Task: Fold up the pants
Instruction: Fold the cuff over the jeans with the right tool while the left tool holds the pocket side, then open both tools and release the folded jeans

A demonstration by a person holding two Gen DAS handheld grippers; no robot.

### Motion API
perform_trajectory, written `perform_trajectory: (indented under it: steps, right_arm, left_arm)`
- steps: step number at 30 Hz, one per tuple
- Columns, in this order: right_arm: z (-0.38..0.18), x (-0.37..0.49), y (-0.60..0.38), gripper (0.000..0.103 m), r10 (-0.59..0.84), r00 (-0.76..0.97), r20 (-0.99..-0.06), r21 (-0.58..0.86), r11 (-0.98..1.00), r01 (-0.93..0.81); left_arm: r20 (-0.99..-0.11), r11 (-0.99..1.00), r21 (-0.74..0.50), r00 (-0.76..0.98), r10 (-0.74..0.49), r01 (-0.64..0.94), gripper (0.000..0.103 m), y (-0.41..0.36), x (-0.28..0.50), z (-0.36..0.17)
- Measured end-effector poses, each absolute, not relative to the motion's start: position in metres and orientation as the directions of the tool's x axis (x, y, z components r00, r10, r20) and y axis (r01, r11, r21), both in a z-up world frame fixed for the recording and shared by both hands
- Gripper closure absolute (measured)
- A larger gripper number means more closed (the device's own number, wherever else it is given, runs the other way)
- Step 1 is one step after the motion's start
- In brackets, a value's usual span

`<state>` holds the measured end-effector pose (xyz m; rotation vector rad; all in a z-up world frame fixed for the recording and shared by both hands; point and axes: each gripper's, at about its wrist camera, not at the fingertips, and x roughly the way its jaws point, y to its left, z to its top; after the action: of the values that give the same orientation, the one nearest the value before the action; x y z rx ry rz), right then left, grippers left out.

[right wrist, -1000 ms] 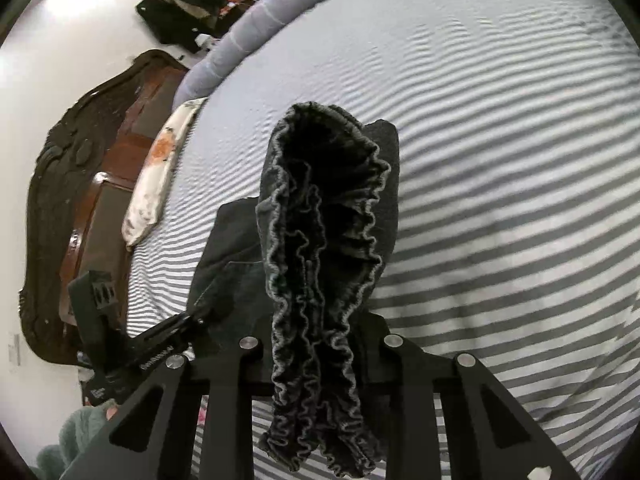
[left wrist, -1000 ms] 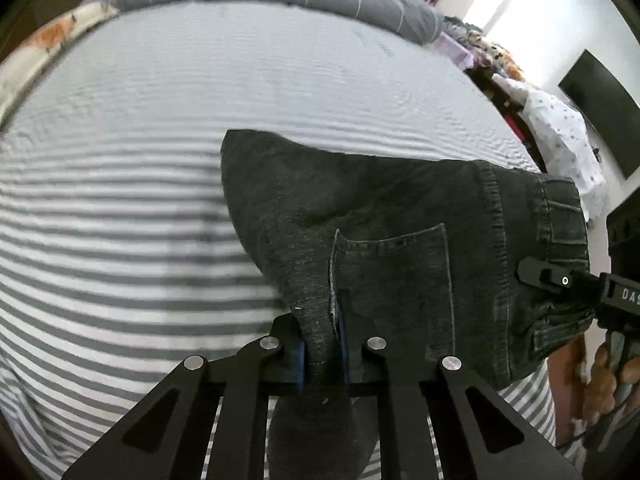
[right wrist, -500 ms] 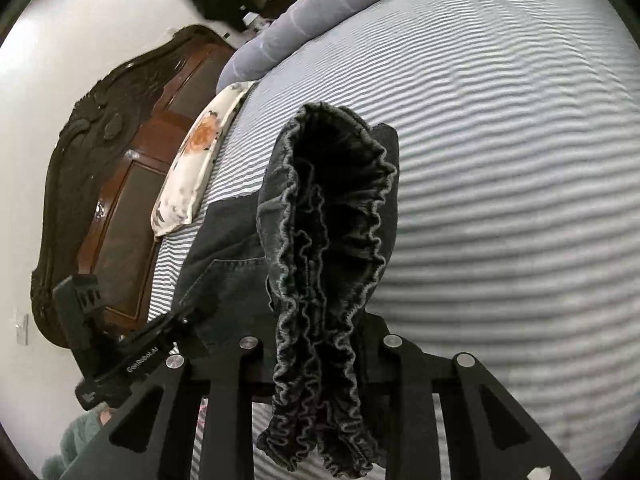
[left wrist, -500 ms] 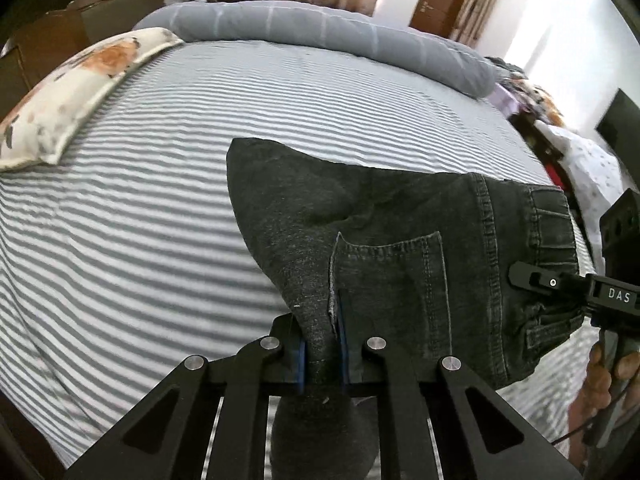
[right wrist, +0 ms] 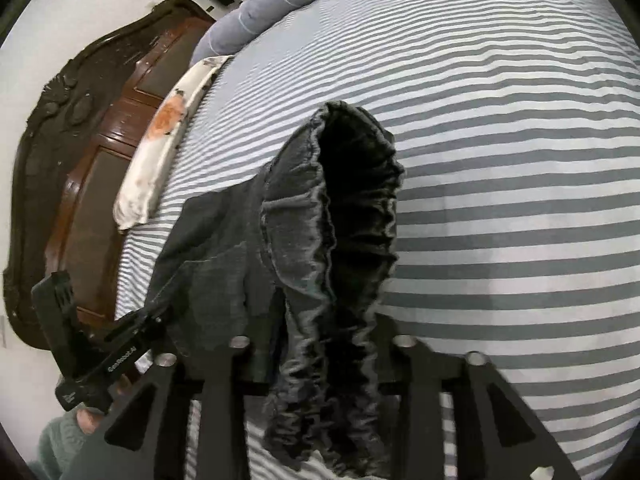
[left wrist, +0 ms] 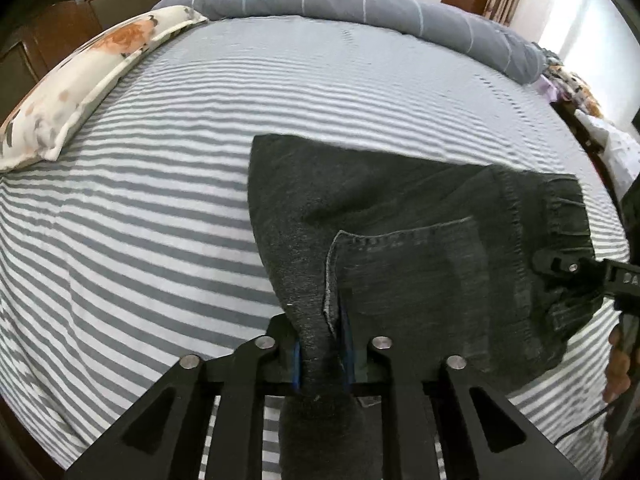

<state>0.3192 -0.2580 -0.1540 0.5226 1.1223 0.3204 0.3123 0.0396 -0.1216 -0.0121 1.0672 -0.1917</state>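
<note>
Dark grey denim pants (left wrist: 420, 248) hang folded between both grippers above the striped bed (left wrist: 160, 200). My left gripper (left wrist: 322, 344) is shut on a bunched fold of the pants beside the back pocket. My right gripper (right wrist: 320, 360) is shut on the gathered elastic waistband (right wrist: 352, 208), which stands open toward the camera. The right gripper also shows at the right edge of the left wrist view (left wrist: 568, 268), clamped on the waistband end. The left gripper shows at the lower left of the right wrist view (right wrist: 120, 356).
A floral pillow (left wrist: 80, 76) lies at the bed's left edge. A rolled grey blanket (left wrist: 360, 4) lies along the far side. A dark wooden headboard (right wrist: 80, 140) stands beyond the pillow. Clutter sits off the bed's right side (left wrist: 576, 92).
Both grippers have lifted and pulled back with the pants, so more of the bed, the pillow and the headboard show. The grips are unchanged.
</note>
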Motion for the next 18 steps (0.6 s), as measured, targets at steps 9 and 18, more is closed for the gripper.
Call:
perform_trajectory:
  steps: [9,18]
  right_arm:
    - [-0.164,0.283,-0.254,0.031,0.359,0.443,-0.821,0.413,0.910,0.028]
    - [-0.150,0.265,-0.251,0.021,0.280,0.458,-0.844,0.364,0.926,0.105]
  left_arm:
    - [-0.868,0.993,-0.010,0.491,-0.068,0.119,0.047,0.044,0.285,-0.140]
    - [-0.880,0.998,-0.050,0.471,-0.061,0.037,0.022,0.065,0.273,-0.146]
